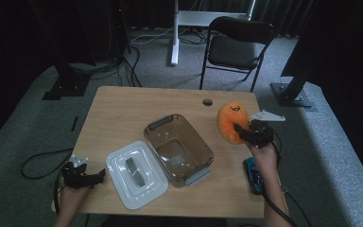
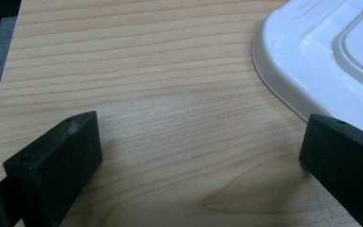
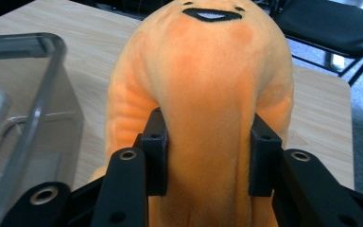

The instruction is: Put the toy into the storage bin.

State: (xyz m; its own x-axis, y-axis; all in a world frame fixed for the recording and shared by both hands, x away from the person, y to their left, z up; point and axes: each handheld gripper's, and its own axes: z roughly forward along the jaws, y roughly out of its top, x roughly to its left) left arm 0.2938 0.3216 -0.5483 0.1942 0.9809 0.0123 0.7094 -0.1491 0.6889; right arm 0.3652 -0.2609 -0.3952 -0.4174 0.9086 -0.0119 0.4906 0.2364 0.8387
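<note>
An orange plush toy [image 1: 230, 122] with a small black face hangs just above the table's right side, and my right gripper [image 1: 244, 130] is shut on it. In the right gripper view the pads [image 3: 157, 161] pinch a fold of the orange plush toy [image 3: 208, 94]. A clear plastic container [image 1: 178, 148] stands open at the table's middle, left of the toy. Its white lid [image 1: 136, 173] lies flat beside it. My left gripper [image 1: 94, 178] rests open near the front left corner, jaws wide apart over bare wood, with the white lid [image 2: 331, 52] just off one jaw.
A blue toy car [image 1: 254, 174] lies by the right forearm near the table's edge. The wooden table [image 1: 123, 109] has a cable hole [image 1: 207, 101] at the back. A black chair [image 1: 236, 47] stands behind the table. Cables trail on the floor at left.
</note>
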